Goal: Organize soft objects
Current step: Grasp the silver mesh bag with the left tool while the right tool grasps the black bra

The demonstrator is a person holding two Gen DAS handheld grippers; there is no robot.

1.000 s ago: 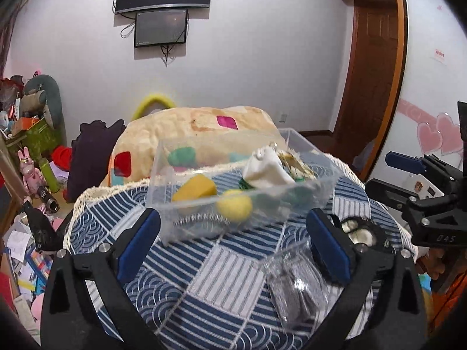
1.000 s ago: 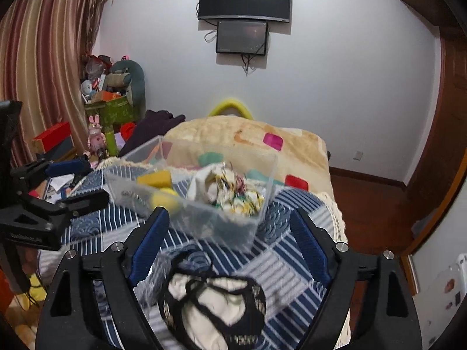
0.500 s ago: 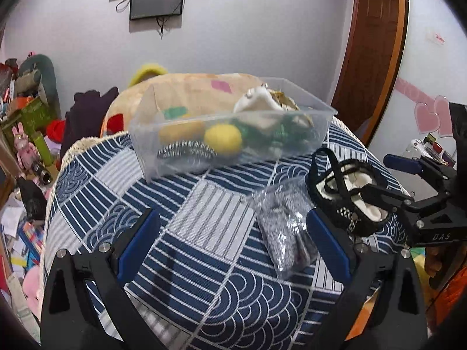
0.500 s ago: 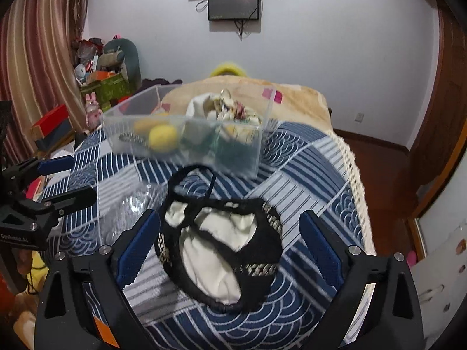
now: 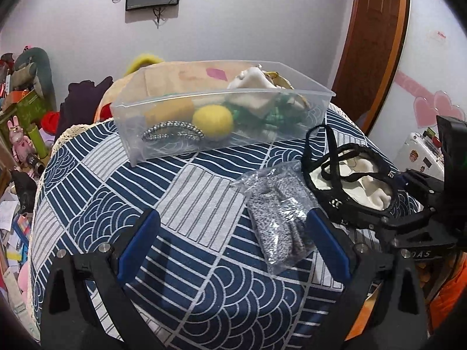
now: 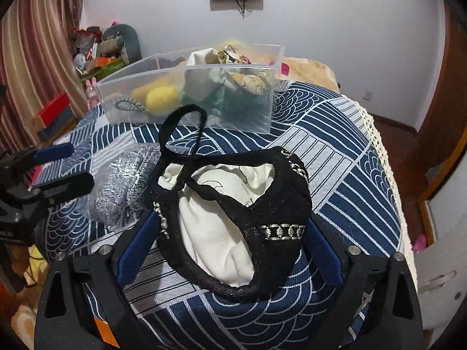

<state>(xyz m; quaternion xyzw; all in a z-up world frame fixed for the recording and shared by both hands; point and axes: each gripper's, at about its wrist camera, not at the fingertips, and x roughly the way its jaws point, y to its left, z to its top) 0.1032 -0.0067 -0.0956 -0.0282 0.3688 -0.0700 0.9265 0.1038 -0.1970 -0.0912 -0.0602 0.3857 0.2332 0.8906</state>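
Clear plastic bin (image 5: 221,122) of soft items at desk's far edge, black mesh pouch with white lining (image 6: 233,218) between wide-open, empty right tongs (image 6: 230,239) near front-right edge, left tongs (image 5: 233,233) wide open, empty, over bare blue patterned tablecloth (image 5: 181,204), bagged grey fabric (image 5: 277,215) beside right finger.

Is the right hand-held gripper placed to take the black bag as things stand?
Probably yes: the right hand-held gripper is open, its fingers either side of the black bag, with nothing between them.

The left gripper (image 5: 233,239) is held low with its two blue-padded fingers (image 5: 137,243) spread wide apart, and the right gripper (image 6: 233,243), just to its right, has its fingers (image 6: 322,252) spread wide as well.
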